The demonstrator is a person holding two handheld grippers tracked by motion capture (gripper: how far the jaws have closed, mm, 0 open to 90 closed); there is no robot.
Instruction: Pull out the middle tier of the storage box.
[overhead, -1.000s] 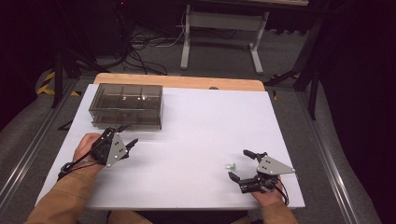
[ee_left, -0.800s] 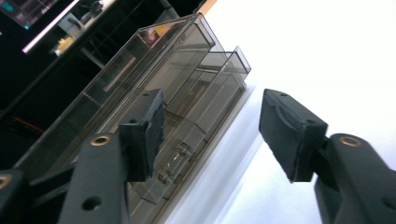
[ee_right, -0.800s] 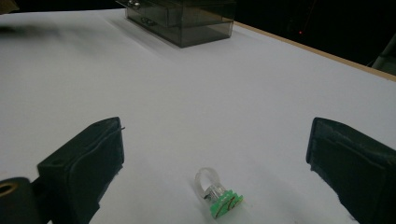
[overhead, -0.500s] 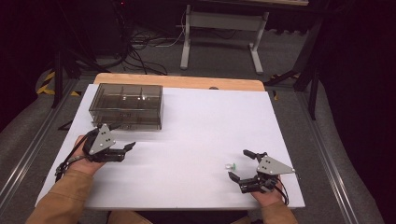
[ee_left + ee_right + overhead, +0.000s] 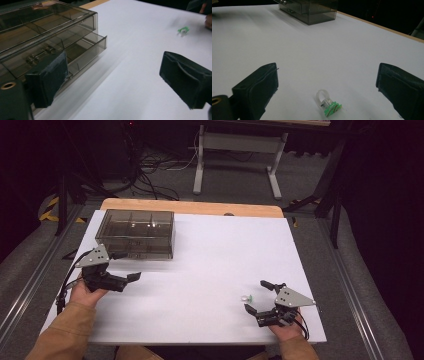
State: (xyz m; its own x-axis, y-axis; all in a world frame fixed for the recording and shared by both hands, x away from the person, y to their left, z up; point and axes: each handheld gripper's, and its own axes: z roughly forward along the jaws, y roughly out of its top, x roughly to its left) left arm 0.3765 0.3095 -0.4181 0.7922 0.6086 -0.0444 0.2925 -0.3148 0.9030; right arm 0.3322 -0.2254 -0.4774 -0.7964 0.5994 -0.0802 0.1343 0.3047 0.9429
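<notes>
Item: small clear plastic ring on a green toothed base, lying on the white counter. In the high view it sits lower right of centre, just beside the right hand-held gripper; in the right gripper view it lies at the bottom centre, between the two black jaws and touching neither.

Right hand-held gripper: jaws spread wide, nothing pinched.

Left hand-held gripper: at the left of the high view, just in front of the smoked transparent plastic compartment box. Its jaws have just been opening and now stand spread with nothing between them. The box's lower drawer stands pulled out a little.

Orientation of the piece: it lies tipped on its side. Its long axis appears to run from the clear loop to the green base, slanting from upper left to lower right in the right gripper view, loop end toward the far box, green end toward the camera. Finer detail is too small to tell.

Hazards, as judged:
- The piece is tiny and light; a jaw meeting it off-centre would likely flick it across the smooth counter.
- Closing across the rounded loop could squeeze it out of the pads.
- The pads must come low; scraping the counter could nudge the piece aside.
- The drawer gap looks narrow, so a drop there could miss.
</notes>
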